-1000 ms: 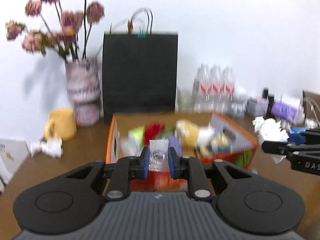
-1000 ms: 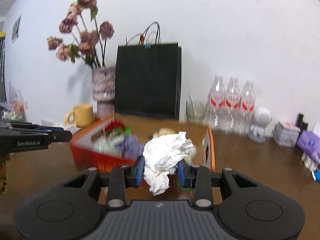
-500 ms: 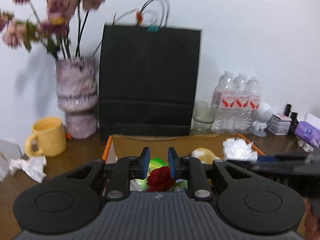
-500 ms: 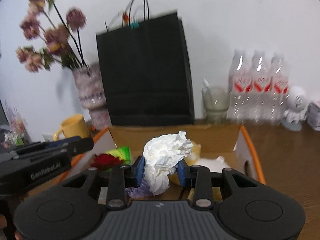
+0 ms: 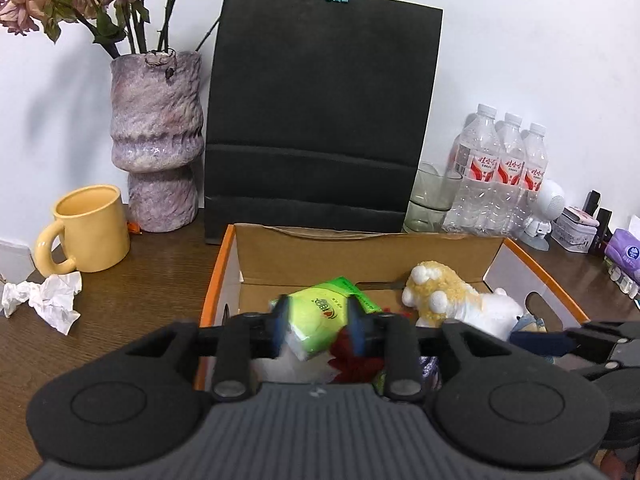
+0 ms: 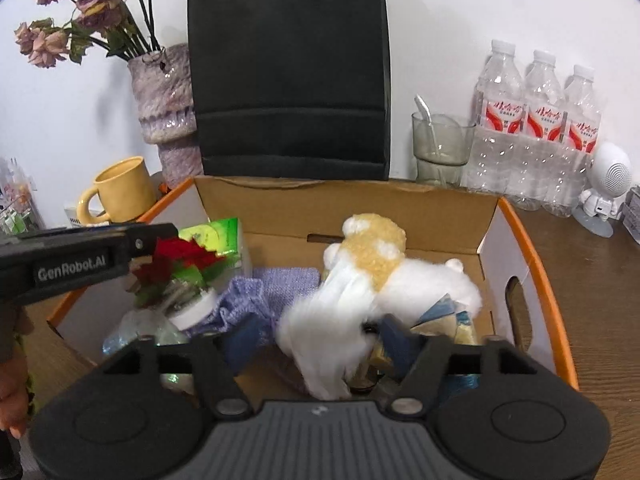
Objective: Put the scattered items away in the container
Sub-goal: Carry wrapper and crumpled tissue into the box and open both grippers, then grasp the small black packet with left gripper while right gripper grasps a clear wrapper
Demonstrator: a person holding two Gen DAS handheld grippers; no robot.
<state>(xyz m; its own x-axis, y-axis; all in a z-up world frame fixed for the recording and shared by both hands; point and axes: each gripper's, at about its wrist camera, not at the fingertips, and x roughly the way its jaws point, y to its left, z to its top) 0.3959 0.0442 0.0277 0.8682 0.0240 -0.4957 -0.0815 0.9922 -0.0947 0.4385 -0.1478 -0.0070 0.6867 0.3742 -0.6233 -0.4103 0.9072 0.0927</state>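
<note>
The orange-rimmed cardboard box holds a green tissue pack, a red flower, a yellow and white plush, a purple cloth and more. My left gripper is open and empty over the box's left side; it shows from the side in the right wrist view. My right gripper is open over the box, and the blurred white crumpled tissue hangs between its fingers, apart from the pads. A crumpled tissue lies on the table left of the box.
Behind the box stand a black paper bag, a purple vase with dried flowers, a yellow mug, a glass and three water bottles. Small items sit at the right.
Both grippers moved over the box. The left let go of a small clear packet and opened wider. The right opened and the white tissue is falling out of it.
</note>
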